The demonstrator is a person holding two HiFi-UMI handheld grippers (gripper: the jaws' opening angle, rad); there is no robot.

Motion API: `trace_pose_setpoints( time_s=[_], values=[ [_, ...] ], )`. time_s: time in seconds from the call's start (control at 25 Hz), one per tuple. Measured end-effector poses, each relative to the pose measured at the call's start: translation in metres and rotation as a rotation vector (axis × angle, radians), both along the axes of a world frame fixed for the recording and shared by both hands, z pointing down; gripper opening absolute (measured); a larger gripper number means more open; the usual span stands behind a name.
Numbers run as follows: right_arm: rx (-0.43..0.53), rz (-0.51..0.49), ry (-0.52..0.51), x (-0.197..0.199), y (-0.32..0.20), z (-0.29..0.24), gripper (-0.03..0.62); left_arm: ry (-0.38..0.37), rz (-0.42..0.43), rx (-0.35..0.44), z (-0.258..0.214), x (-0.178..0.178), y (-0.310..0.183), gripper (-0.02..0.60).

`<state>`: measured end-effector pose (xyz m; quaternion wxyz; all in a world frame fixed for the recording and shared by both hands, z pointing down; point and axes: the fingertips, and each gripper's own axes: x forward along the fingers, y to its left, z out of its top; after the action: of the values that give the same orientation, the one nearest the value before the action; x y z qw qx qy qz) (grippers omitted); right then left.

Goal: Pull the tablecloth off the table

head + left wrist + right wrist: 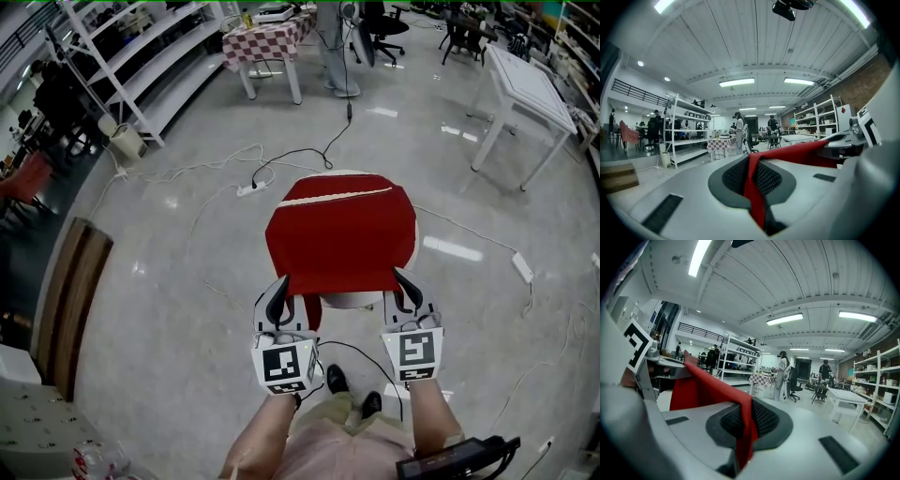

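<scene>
A red tablecloth [341,234] hangs stretched above a small white table [352,300], whose edge shows under the cloth's near hem. My left gripper [279,292] is shut on the cloth's near left corner, and my right gripper [405,284] is shut on the near right corner. In the left gripper view the red cloth [754,187] runs pinched between the dark pads [735,178] and stretches off to the right. The right gripper view has the cloth [710,390] clamped between its pads [764,420] and stretching to the left.
A black cable [309,155] and a white power strip [251,188] lie on the grey floor beyond the table. A checkered table [266,42] and white shelving [141,66] stand at the back left. A white table [527,89] is at the back right. A person [333,47] stands far back.
</scene>
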<state>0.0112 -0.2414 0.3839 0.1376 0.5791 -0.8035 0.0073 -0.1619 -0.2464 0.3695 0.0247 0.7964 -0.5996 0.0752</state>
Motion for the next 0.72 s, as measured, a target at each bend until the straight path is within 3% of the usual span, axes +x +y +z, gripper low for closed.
trace_pose_setpoints(
  time_s=[0.72],
  values=[
    [0.017, -0.036, -0.014, 0.018, 0.030, -0.007, 0.025, -0.012, -0.040, 0.020, -0.009, 0.018, 0.036, 0.034]
  ],
)
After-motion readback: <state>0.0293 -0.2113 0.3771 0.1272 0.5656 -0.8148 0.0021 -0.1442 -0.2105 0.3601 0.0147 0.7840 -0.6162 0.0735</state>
